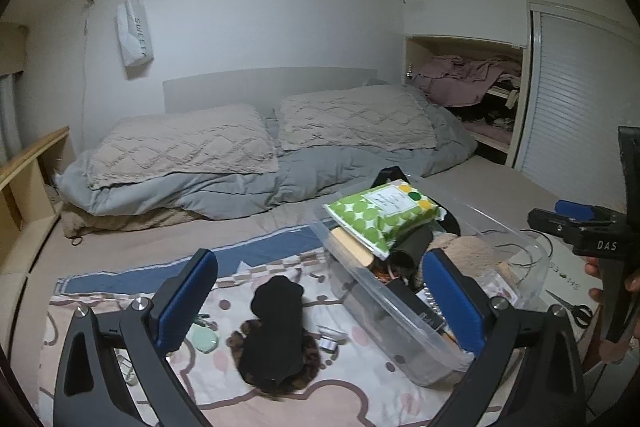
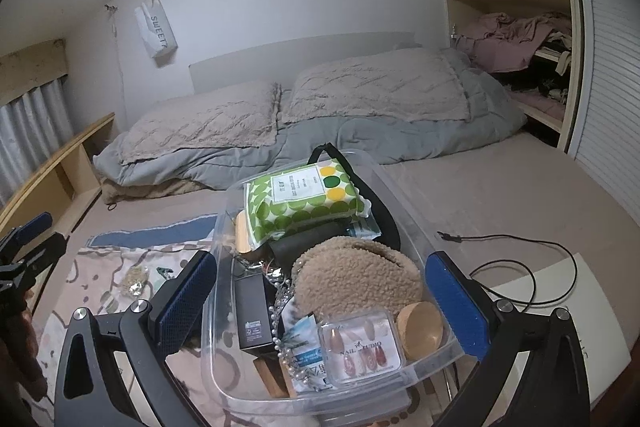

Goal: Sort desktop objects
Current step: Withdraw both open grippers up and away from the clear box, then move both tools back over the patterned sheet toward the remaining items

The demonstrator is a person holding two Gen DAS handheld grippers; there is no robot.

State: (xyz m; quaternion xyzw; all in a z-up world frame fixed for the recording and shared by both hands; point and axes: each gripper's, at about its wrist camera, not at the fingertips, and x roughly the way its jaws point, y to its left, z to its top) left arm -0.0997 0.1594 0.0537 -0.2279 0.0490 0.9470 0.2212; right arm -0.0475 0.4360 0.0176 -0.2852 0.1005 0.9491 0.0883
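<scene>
My left gripper [image 1: 320,255] stands open over a pink patterned mat [image 1: 352,391]. Below and between its blue pads lies a black item with leopard-print trim [image 1: 276,331], untouched. A clear plastic bin [image 1: 404,347] sits to the right, with a green dotted pack [image 1: 384,215] on top. My right gripper [image 2: 320,255] is open above that bin [image 2: 212,347] and holds nothing. In the bin are the green pack [image 2: 304,199], a beige fleece pouch [image 2: 356,279], a black box [image 2: 254,315], a nail-tip box [image 2: 360,347] and a wooden round [image 2: 422,327].
Small items, including a mint green disc [image 1: 204,339], lie on the mat at the left. Scissors [image 1: 572,307] and a black cable [image 2: 520,267] lie right of the bin by a white sheet [image 2: 560,311]. Pillows and a grey duvet [image 1: 240,183] fill the far side.
</scene>
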